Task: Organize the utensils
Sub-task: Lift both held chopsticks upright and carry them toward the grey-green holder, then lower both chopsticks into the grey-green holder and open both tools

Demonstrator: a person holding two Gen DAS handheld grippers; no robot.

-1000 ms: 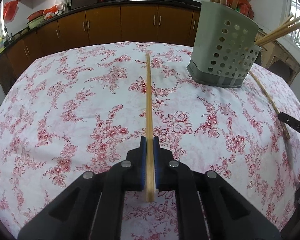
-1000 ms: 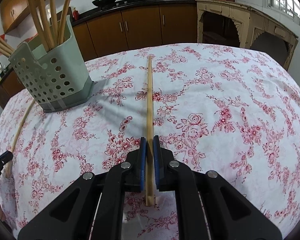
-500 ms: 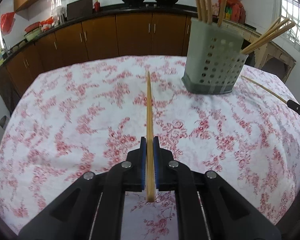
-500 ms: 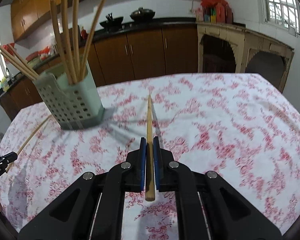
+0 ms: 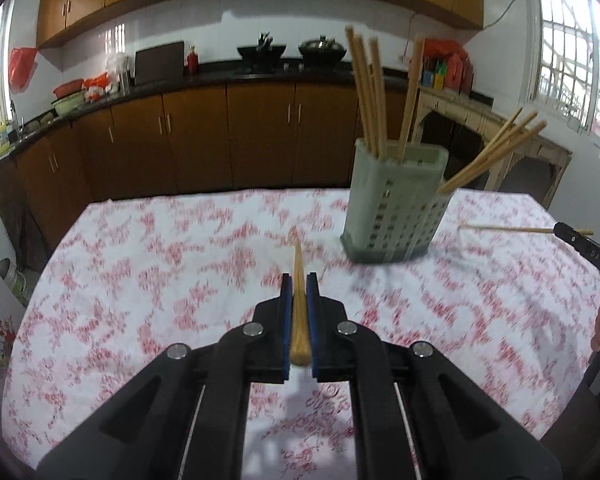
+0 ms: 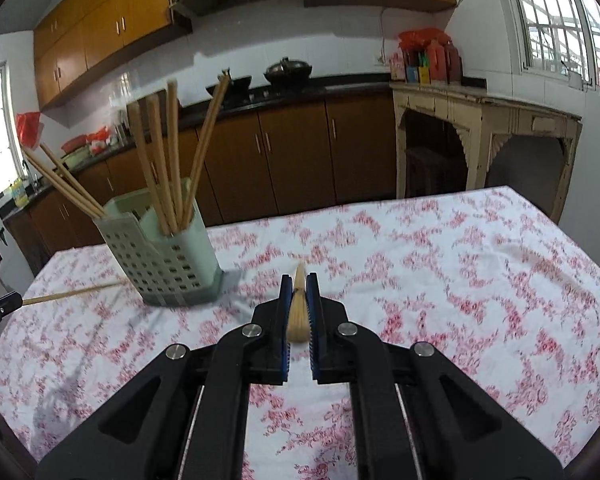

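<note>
My left gripper is shut on a wooden chopstick that points forward and down at the table. My right gripper is shut on another wooden chopstick, held the same way. A pale green perforated utensil holder stands on the table ahead and to the right of the left gripper. It holds several chopsticks. In the right wrist view the holder stands ahead to the left. A loose chopstick lies on the cloth right of the holder; it also shows in the right wrist view.
The table wears a white cloth with red flowers. Brown kitchen cabinets and a counter with pots stand behind the table. A cream side table stands at the back right. The other gripper's tip shows at the right edge.
Both grippers have lifted and tilted up with their chopsticks, so the chopsticks look foreshortened. The holder and the kitchen now sit lower and farther in both views.
</note>
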